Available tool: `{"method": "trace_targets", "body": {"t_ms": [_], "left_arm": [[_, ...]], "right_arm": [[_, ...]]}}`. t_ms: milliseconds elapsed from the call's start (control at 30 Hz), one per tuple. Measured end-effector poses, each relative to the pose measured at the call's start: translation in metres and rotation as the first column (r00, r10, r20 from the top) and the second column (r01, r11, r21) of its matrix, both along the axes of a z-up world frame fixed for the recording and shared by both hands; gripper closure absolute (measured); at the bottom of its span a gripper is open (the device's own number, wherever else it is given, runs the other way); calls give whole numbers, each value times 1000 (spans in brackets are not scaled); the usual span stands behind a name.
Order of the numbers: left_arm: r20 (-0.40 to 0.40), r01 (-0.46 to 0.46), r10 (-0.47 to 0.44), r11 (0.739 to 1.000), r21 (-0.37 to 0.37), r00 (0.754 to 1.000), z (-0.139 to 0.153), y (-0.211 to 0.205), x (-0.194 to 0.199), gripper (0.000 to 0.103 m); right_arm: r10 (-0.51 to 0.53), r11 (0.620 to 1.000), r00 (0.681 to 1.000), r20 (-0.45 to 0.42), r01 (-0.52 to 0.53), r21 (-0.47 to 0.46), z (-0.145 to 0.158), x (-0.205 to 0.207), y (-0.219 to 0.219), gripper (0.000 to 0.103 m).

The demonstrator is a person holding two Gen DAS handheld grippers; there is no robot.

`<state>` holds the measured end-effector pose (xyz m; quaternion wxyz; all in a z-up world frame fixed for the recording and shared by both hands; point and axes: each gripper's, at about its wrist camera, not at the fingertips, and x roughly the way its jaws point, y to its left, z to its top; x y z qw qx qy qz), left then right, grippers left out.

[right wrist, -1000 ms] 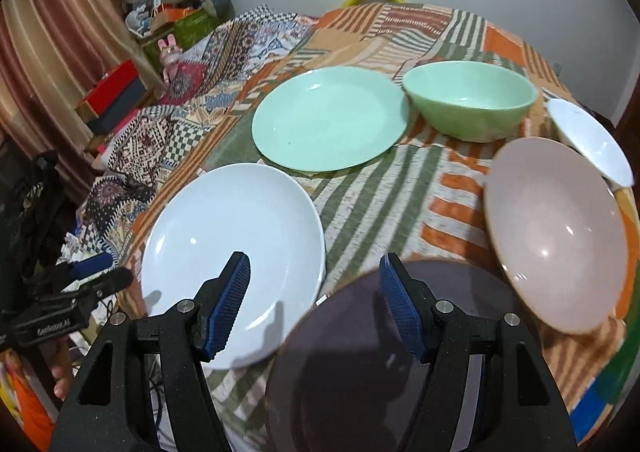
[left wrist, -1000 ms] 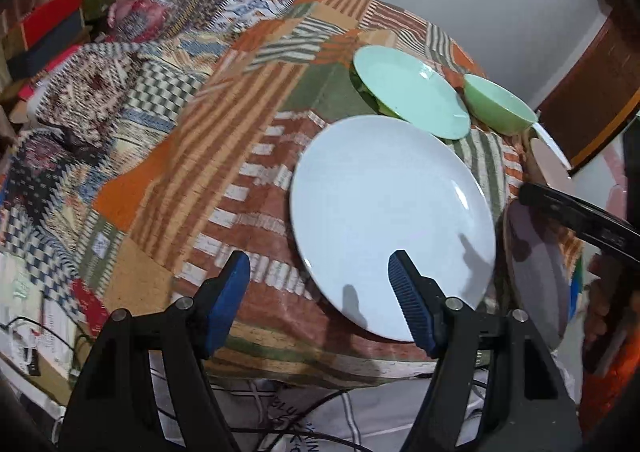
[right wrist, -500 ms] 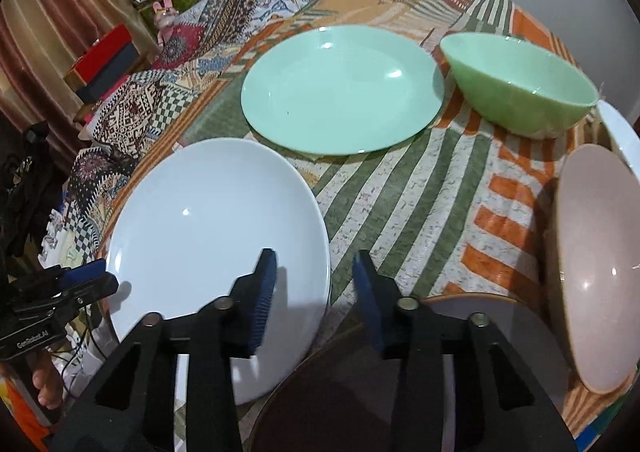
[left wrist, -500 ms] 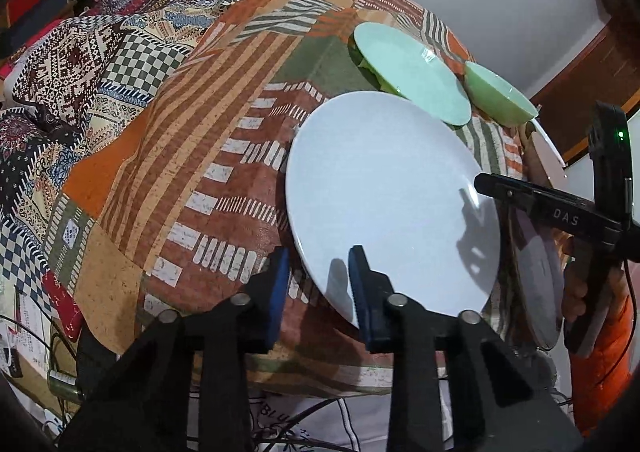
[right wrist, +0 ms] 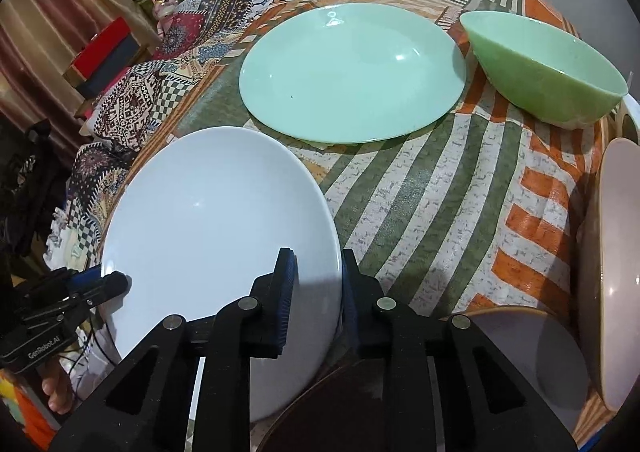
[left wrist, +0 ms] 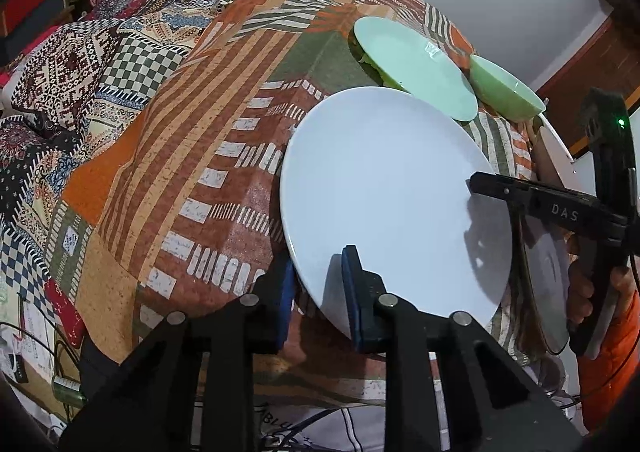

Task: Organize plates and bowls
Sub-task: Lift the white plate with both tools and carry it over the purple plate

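The left gripper [left wrist: 318, 292] is closed on the near rim of the white plate [left wrist: 384, 192]: one blue pad is seen under the rim and the other pad is pressed on the upper face. The right gripper [right wrist: 316, 288] is closed on the opposite edge of the same plate [right wrist: 212, 220], with one pad on top and the other pad below the rim, so the plate is held from both sides. The white plate is large, round, smooth and glossy, with a shallow curve and small light reflections on it; in the left wrist view it is seen tilted. Whether it is lifted free of the patterned tablecloth [right wrist: 432, 188] cannot be told. Just beyond the white plate, ahead of both grippers, a mint green plate [right wrist: 352, 72] is lying flat on the cloth; it is smaller, shiny and plain. To the right of it, a green bowl [right wrist: 548, 68] is placed with its rim tilted. On the right side of the right gripper, a pale pink plate [right wrist: 616, 272] is seen at the table edge, and directly under this gripper a dark brown plate [right wrist: 516, 348] with a lighter rim is lying. Far to the left, a small pink rabbit figure [right wrist: 163, 4] is standing among the clutter.
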<state>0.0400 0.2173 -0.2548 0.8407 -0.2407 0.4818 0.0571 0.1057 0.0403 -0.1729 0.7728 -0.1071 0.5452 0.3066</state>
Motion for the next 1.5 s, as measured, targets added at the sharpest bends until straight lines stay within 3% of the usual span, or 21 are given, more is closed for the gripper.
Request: {"method": "trace_targets", "body": {"t_ms": [633, 1100, 1500], "left_arm": [[55, -83, 78, 992, 95, 995, 43, 2, -25, 80], [137, -38, 20, 991, 131, 990, 84, -31, -29, 80], [146, 44, -67, 986, 158, 987, 101, -76, -22, 80]], "right_arm": [[37, 995, 997, 62, -43, 90, 30, -23, 3, 82], [-27, 987, 991, 131, 5, 161, 65, -42, -35, 82], [-100, 978, 982, 160, 68, 196, 78, -59, -85, 82]]}}
